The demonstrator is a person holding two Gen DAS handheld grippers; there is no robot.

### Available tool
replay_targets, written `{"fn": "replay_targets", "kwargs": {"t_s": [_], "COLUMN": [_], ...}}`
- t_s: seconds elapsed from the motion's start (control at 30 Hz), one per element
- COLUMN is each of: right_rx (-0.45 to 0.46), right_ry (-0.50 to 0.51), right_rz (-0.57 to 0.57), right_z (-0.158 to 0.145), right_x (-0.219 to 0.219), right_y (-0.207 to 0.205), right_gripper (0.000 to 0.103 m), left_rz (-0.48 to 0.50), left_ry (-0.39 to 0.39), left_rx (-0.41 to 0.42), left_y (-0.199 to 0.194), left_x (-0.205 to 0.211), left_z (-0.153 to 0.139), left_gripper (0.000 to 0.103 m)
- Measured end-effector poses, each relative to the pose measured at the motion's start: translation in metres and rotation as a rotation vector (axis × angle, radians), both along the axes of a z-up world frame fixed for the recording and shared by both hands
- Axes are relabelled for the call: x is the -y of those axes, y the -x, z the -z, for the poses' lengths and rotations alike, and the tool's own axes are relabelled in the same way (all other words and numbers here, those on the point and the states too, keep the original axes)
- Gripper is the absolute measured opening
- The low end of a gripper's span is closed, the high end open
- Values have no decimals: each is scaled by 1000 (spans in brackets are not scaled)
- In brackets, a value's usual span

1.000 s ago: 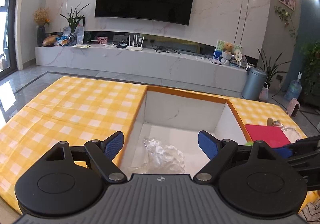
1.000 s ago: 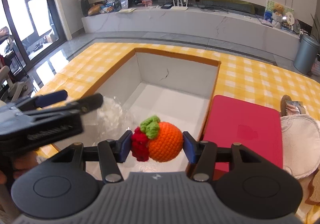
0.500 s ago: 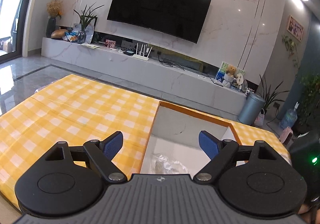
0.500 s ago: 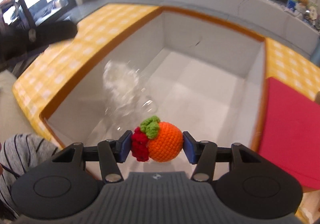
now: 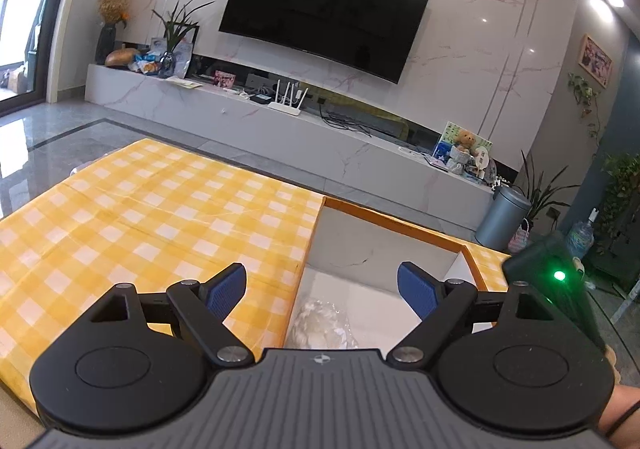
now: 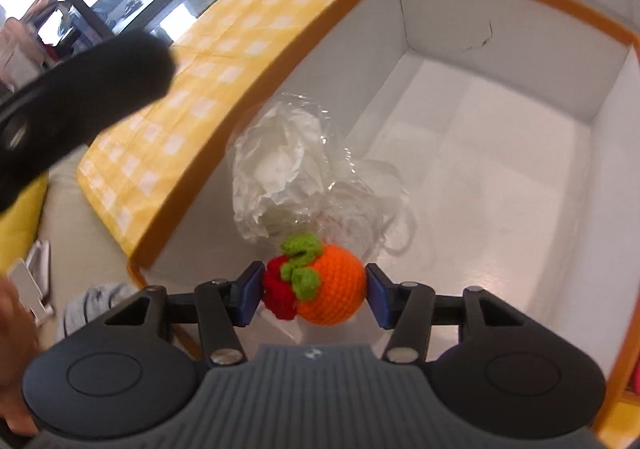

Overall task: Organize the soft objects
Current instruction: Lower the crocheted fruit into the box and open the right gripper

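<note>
Right gripper (image 6: 315, 295) clamped on crocheted orange toy (image 6: 320, 283), held above the white box (image 6: 520, 153). Crumpled plastic bag (image 6: 296, 173) lies in the box just ahead of it. Left gripper (image 5: 322, 289) spread apart, holding nothing, over the checkered surface (image 5: 152, 217) at box edge.

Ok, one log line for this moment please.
right gripper: shut on crochet fruit, over box | left gripper: open, empty | plastic bag: in box
</note>
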State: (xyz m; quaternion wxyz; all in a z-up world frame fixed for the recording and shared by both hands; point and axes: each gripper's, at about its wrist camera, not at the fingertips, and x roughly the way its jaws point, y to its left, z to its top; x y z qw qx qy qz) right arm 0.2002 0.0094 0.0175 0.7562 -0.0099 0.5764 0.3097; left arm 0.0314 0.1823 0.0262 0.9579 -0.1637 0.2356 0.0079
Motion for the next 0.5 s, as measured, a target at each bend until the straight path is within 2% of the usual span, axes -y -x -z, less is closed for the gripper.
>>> {"fn": "replay_targets", "kwargs": {"t_s": [0.1,0.13,0.23,0.33,0.5], "right_rx": [7,3,-26,-30,16], "right_ry": [27,20,-51,-87,-109], "right_rz": [3,16,36,46,51], "right_z": [3,3,-1,-5,-24], "right_x": [-6,-4,6,7,21], "right_y": [-1,0,3,6,13], "right_gripper": [60,65,76,77,81], "left_rz": [-16,-18,-22,-27,-16], "left_ry": [8,11,18,22,24], "left_rx": [2,1,-1,-3,-2], "left_y": [1,1,1,2,2], "left_x": [-4,-5,-8,-7,-5], "left_z": [0,0,0,-1,-3], "left_gripper": [100,100,100,100,100]}}
